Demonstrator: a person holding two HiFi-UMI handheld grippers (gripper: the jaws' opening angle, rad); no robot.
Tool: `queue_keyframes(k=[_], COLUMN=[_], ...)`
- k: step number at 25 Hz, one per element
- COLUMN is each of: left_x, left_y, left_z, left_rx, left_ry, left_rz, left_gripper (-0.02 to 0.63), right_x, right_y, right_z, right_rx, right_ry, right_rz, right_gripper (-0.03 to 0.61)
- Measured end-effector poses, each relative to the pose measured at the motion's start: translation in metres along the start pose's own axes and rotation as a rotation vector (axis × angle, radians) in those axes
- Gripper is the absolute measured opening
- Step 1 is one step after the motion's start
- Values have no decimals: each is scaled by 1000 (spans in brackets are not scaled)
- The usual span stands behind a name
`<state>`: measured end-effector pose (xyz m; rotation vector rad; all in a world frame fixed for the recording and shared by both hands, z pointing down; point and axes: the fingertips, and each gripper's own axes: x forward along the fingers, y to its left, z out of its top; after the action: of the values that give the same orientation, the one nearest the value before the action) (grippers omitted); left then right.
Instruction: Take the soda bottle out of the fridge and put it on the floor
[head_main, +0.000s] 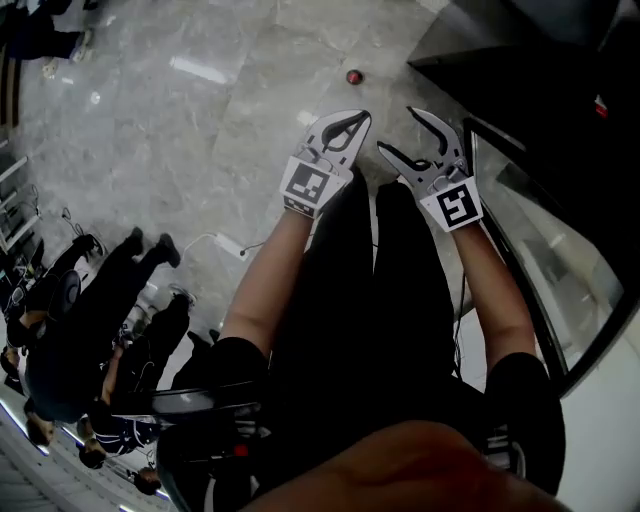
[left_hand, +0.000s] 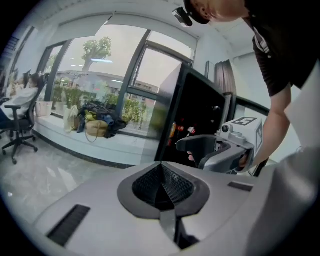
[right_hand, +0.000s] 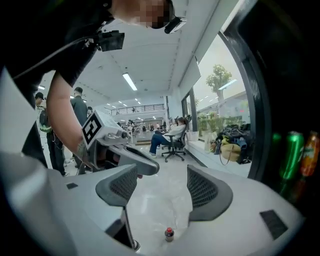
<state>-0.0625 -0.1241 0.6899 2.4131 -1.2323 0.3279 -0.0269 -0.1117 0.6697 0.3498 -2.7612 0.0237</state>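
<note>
In my right hand, the right gripper (right_hand: 160, 187) stands wide, with nothing between its ribbed pads. In my left, the left gripper (left_hand: 161, 185) has its jaws pressed together and is empty too. Both hang side by side over my legs, near each other but not touching. Beyond them, well out on the pale marble floor (head_main: 200, 120), the soda bottle (head_main: 353, 76) stands upright on its own, red cap up, clear of both grippers. The fridge (head_main: 520, 60) is at my right with its door open and cans (right_hand: 291, 155) on a shelf inside (no second bottle that I can make out). So the bottle looks already set down. If I had to take it again, I judge it small, smooth and round, fairly light, and stiff enough yet apt to slip or topple. I would close squarely on the body below the neck, not on the cap.
</note>
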Motion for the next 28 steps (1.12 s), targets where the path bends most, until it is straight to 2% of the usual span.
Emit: queue_keyframes(k=[2,4,6,12,15,19,23,26,28], left_x=[-8,-18,-35,-87,-105,-128,-140,-147,-148], left_y=[-33,-63,-95,-181,-211,-233,-238,-241,-241], left_z=[41,78,109,169,196,224,244,253,261], left_rx=[3,9,21,139,207,213,237,256,262], left_ry=[-33,-65,-78,-33,-40,-58,-76,-83,-95], left_rz=[-54,-109,-165,-363,-444,-470,-487,-498,-499], left_gripper=[5,5,5,5,5,5,5,5,5], right_x=[-39,-73,-104,-175,-200,-230,-246,-254,-256], right_y=[1,-3,0,31,45,63,63,58,55], right_z=[44,91,128,194,219,244,256,261,269], right_rx=[21,125,173,122,129,214,232,271,254], right_ry=[-49,-178,-243,-238,-257,-304,-307,-282,-279], right_rz=[-43,-139,-203,-275,-310,-345,-386,-410,-409], right_gripper=[319,319,319,319,313,161,23,11,11])
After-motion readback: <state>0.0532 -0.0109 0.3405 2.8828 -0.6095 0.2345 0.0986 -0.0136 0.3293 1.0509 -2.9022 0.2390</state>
